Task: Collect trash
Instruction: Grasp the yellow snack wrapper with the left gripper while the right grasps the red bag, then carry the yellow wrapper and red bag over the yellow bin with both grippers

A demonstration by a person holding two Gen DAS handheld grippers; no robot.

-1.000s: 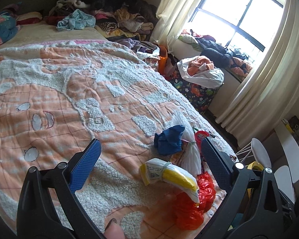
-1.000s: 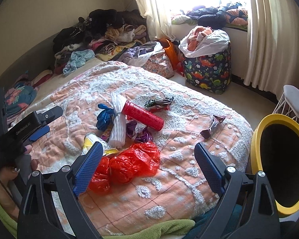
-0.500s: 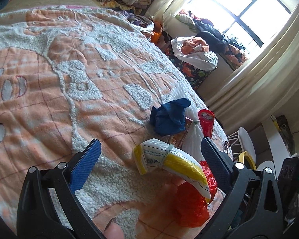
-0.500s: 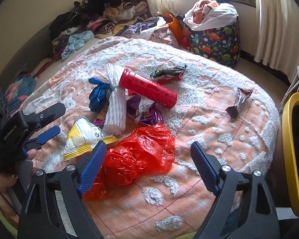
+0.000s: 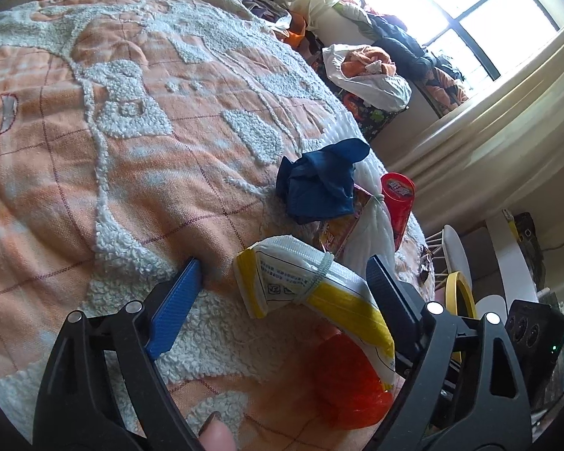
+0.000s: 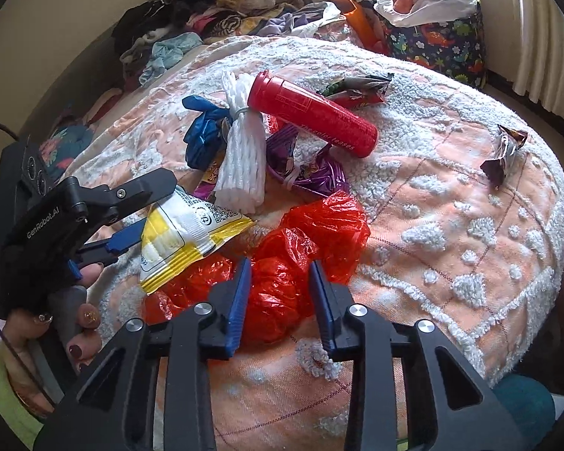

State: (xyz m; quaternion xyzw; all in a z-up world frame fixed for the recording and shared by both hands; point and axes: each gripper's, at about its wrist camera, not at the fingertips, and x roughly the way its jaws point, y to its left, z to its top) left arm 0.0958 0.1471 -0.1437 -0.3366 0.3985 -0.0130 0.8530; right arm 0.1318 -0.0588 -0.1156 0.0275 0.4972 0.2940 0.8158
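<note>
Between the pads of my right gripper (image 6: 280, 297) sits a bunched fold of the red plastic bag (image 6: 300, 248); the jaws have just been closing, and they now stand narrow with the plastic pinched between them, so I judge the bag caught. The rest of it spreads away from me across the bed (image 6: 451, 225), toward the purple wrapper (image 6: 312, 173) and the red tube (image 6: 312, 120) beyond. My left gripper (image 5: 282, 282) stands wide, its jaws having just drawn in a little; the yellow-and-white packet (image 5: 312, 289) lies between them, untouched on the near side, and whether the far finger meets it I cannot tell. The packet's long axis runs slantwise across the gap rather than along it, one end resting on the red bag; the left hand is the nearer to it. The yellow-rimmed bin (image 5: 458, 293) shows off the bed's edge past that gripper.
</note>
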